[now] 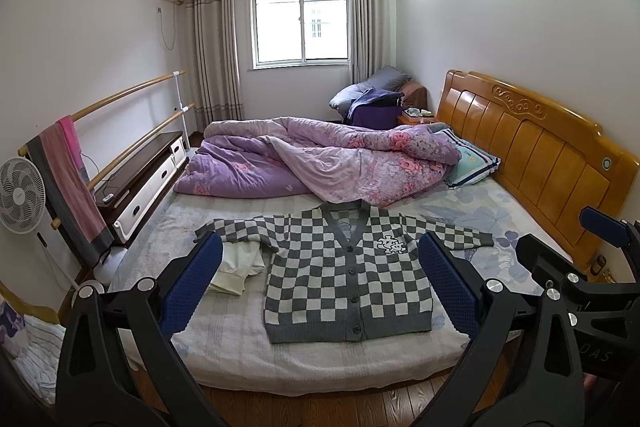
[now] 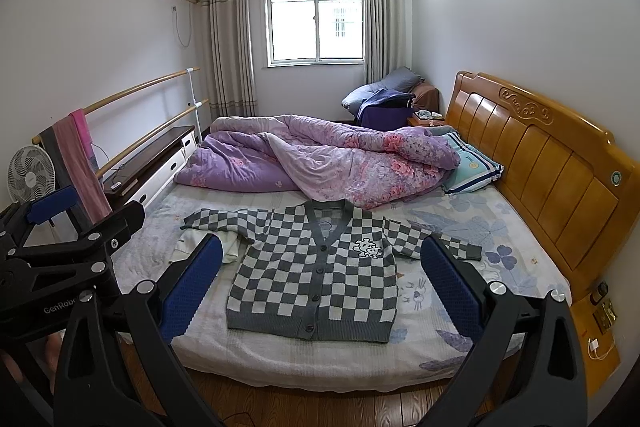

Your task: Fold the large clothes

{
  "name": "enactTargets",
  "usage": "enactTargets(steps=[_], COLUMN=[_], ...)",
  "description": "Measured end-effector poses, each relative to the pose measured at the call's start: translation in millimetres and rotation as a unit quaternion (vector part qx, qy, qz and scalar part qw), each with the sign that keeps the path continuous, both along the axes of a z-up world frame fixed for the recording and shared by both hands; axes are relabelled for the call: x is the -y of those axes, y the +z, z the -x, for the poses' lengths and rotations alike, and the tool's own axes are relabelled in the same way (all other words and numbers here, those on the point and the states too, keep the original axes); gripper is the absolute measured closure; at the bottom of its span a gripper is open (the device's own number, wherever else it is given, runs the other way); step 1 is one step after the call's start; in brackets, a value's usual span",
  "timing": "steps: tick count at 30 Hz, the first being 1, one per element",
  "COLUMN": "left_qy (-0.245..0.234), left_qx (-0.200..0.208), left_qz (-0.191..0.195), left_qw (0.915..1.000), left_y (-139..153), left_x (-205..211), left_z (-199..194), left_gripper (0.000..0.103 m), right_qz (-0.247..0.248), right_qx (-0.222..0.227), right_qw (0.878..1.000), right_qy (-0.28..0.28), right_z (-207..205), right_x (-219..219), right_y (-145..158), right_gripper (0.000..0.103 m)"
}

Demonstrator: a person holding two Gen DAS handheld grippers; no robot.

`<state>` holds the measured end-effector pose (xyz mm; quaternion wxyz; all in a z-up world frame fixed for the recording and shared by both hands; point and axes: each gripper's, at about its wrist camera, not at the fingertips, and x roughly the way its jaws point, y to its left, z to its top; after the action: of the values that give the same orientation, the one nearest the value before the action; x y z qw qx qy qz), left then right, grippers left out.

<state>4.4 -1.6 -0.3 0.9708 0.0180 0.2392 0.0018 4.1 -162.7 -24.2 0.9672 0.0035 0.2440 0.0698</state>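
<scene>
Squarely on the near half of the bed (image 1: 240,359) lies the checkered cardigan (image 1: 344,283), spread flat and face up, buttoned down the front, both sleeves stretched out sideways and a white puzzle-piece patch on its chest. Its collar nearly meets the edge of the rumpled purple quilt (image 1: 320,159) heaped behind it, and a folded cream garment (image 1: 236,267) pokes out from beneath the sleeve on the fan's side of the cardigan. It looks like a thick, soft knit: light enough to lift with one pinch, limp rather than stiff, likely to stretch and sag if held by a single point, and not slippery on the textured sheet. The sensible holds would be a sleeve cuff or a shoulder seam together with the ribbed hem corner on the same side, so the panel turns over evenly. The left tongs (image 1: 320,279) hang above the foot of the bed, spread wide and gripping nothing. The right tongs (image 2: 322,279) are likewise wide apart and empty, level with the cardigan's hem. Beyond the quilt, a striped pillow (image 1: 472,163) rests against the wooden headboard (image 1: 540,151).
</scene>
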Motion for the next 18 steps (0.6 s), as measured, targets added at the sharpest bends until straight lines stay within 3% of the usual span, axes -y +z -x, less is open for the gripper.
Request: enactTargets(steps=[18], left_qy=[0.001], left_qx=[0.000], left_qz=[-0.001], left_qw=[1.0000], left_y=[-4], left_x=[-6], left_z=[-13], left_gripper=[0.005], right_qz=[0.001], right_qx=[-0.001], right_qw=[1.000], right_qy=[0.000], right_z=[-7], right_x=[-1], right_y=[2], right_gripper=[0.007])
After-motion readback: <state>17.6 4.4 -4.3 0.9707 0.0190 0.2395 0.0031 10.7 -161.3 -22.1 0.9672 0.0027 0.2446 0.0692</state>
